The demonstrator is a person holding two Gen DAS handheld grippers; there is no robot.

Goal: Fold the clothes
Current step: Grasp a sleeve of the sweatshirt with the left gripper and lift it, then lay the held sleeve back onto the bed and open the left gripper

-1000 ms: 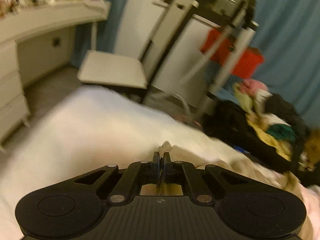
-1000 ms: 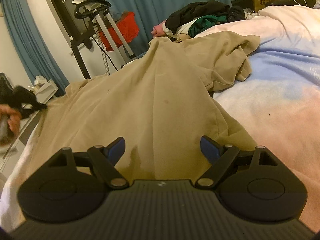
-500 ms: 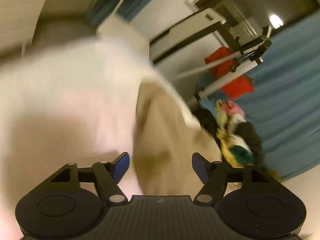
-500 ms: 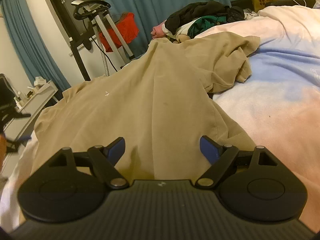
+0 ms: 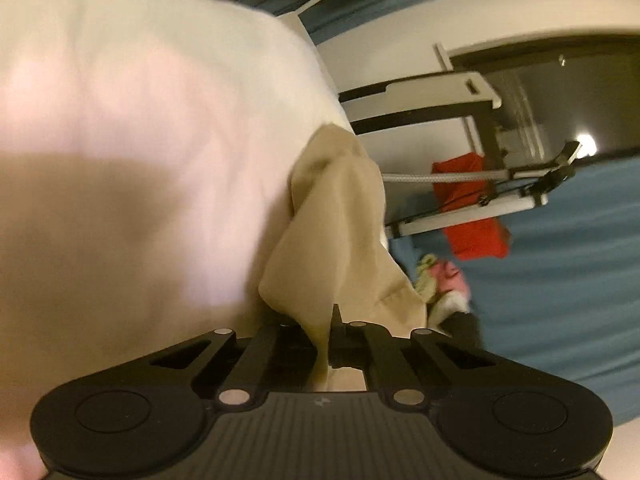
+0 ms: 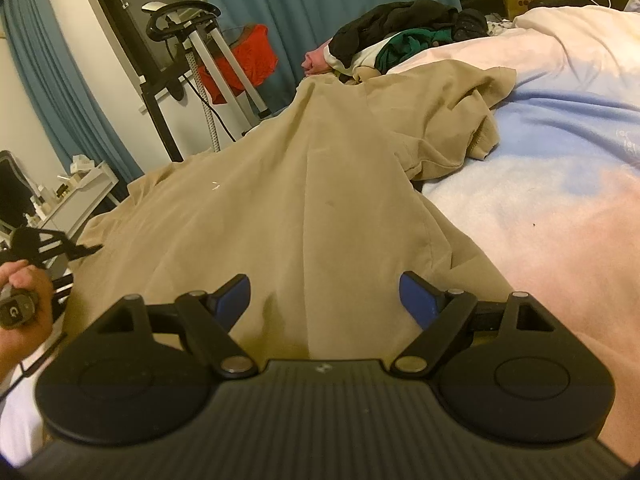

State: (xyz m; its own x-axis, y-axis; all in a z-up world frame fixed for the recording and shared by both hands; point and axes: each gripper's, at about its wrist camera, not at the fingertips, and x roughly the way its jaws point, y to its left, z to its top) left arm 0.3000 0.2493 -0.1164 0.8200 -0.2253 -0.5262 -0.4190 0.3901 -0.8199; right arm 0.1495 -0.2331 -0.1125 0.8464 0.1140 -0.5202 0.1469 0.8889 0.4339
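Left wrist view: the left gripper has its jaws pinched together on a fold of the tan garment, which runs away toward 12 o'clock beside the pale bedding; the frame is tilted and blurred. Right wrist view: the right gripper has its jaws spread wide, holding nothing, low over the tan garment spread across the bed. At 9 o'clock a hand grips the left gripper at the garment's edge. A clothes pile sits at 12 o'clock.
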